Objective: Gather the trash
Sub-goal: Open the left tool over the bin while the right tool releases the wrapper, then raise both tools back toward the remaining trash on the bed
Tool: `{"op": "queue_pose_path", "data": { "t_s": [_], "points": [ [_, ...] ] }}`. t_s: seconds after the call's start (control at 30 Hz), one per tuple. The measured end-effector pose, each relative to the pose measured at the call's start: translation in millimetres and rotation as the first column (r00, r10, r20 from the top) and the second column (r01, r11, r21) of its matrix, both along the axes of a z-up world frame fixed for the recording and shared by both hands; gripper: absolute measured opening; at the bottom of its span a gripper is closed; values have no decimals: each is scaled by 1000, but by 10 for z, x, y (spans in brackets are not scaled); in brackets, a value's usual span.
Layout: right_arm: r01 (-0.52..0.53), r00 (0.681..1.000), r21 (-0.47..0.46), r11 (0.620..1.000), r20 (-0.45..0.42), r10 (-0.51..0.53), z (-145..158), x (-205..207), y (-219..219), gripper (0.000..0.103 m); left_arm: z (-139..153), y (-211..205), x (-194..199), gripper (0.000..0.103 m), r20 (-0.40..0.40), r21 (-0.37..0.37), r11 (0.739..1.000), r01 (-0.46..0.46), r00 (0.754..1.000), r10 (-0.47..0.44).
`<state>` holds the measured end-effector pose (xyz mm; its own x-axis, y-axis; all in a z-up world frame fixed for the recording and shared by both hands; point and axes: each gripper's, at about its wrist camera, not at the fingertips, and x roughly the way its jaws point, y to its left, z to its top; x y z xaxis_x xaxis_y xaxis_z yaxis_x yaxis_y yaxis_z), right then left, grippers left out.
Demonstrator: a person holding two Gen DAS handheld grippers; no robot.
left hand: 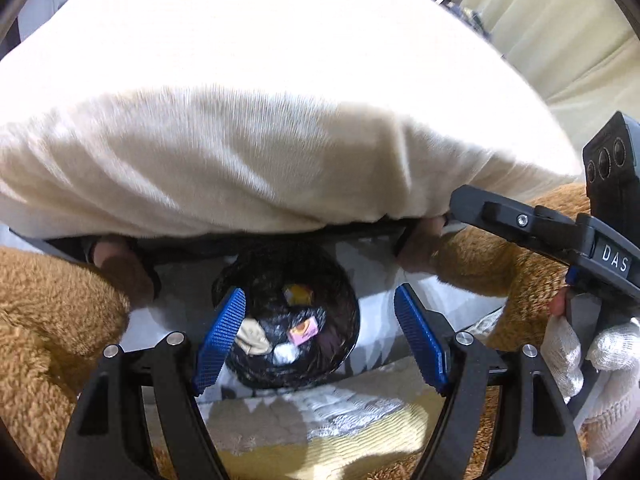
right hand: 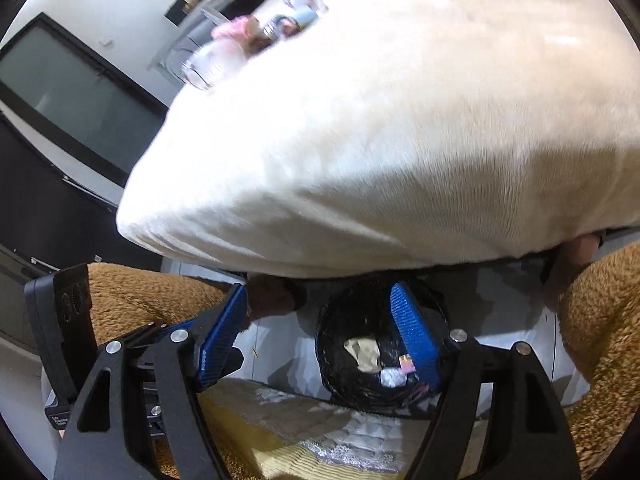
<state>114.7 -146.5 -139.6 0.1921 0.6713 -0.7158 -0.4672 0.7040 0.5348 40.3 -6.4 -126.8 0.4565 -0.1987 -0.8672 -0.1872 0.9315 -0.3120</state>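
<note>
A round bin with a black liner (left hand: 260, 268) stands on the floor below both grippers. In it lie a tan crumpled paper (left hand: 252, 338), a white tissue wad (left hand: 286, 354), a pink wrapper (left hand: 304, 330) and a yellow wrapper (left hand: 298, 294). My left gripper (left hand: 320, 292) hangs open above the bin with nothing between its blue pads. My right gripper (right hand: 318, 290) is open too and holds nothing, with its right pad in front of the bin (right hand: 332, 340). The tan paper (right hand: 362, 354) and the tissue (right hand: 392, 378) also show there. A white-gloved hand (left hand: 580, 356) holds the right gripper's handle.
A large surface covered in white plush (left hand: 280, 120) overhangs the bin, with blurred small items (right hand: 224, 52) at its far edge. Brown fleece (left hand: 48, 312) flanks the bin on both sides. A yellow and grey rug (left hand: 320, 440) lies in front, and a dark screen (right hand: 72, 92) is at the far left.
</note>
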Motion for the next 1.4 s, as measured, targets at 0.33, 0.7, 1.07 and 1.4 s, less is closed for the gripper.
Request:
{"op": "queue_pose_path", "data": {
  "t_s": [0.33, 0.7, 1.07, 1.4],
  "points": [
    [-47, 962, 41, 998, 271, 35, 552, 13, -54, 74, 445, 216, 20, 76, 181, 43, 999, -22, 983, 14],
    [-49, 914, 13, 999, 404, 40, 837, 668, 76, 74, 946, 651, 345, 77, 305, 178, 983, -52, 952, -5],
    [-66, 903, -15, 998, 425, 66, 869, 1340, 445, 74, 1105, 1022, 885, 92, 342, 255, 965, -68, 940, -24],
    [-77, 913, -34, 996, 399, 85, 818, 1877, 831, 85, 1093, 1250, 1458, 97, 324, 336, 941, -51, 944, -65]
  ]
}}
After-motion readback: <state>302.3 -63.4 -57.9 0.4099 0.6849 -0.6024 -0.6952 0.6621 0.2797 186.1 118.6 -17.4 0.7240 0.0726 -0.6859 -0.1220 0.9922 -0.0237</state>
